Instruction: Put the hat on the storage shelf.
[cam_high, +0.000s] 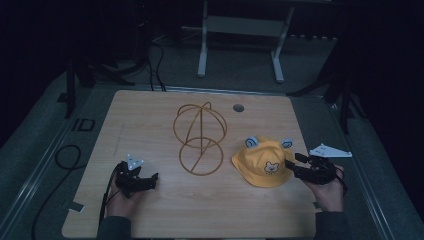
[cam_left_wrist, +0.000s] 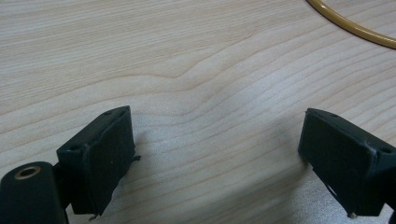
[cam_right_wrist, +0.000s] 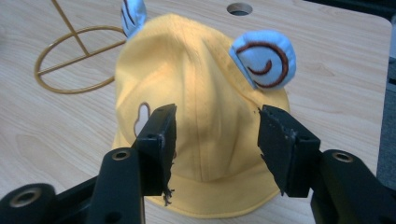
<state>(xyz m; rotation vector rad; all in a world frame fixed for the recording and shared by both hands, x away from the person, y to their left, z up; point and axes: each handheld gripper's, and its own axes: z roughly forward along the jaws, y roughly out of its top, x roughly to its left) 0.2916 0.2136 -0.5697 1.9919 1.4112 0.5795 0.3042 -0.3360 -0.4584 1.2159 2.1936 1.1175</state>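
A yellow child's hat (cam_high: 264, 162) with blue ears and a bear face lies on the wooden table (cam_high: 150, 210), right of centre. In the right gripper view the hat (cam_right_wrist: 201, 107) sits just beyond the jaws, its blue spiral ear (cam_right_wrist: 264, 58) at upper right. My right gripper (cam_high: 299, 166) is open at the hat's right brim, with the brim below the gap (cam_right_wrist: 215, 140). A gold wire hat stand (cam_high: 199, 137) stands mid-table. My left gripper (cam_high: 148, 180) rests open over bare wood (cam_left_wrist: 215, 144), left of the stand's base ring (cam_left_wrist: 355, 30).
A round cable hole (cam_high: 238, 107) is in the table near its far edge. A white table frame (cam_high: 240, 35) stands on the floor behind. Black cables (cam_high: 67, 157) lie on the floor at the left. Bare wood stretches along the near edge between the hands.
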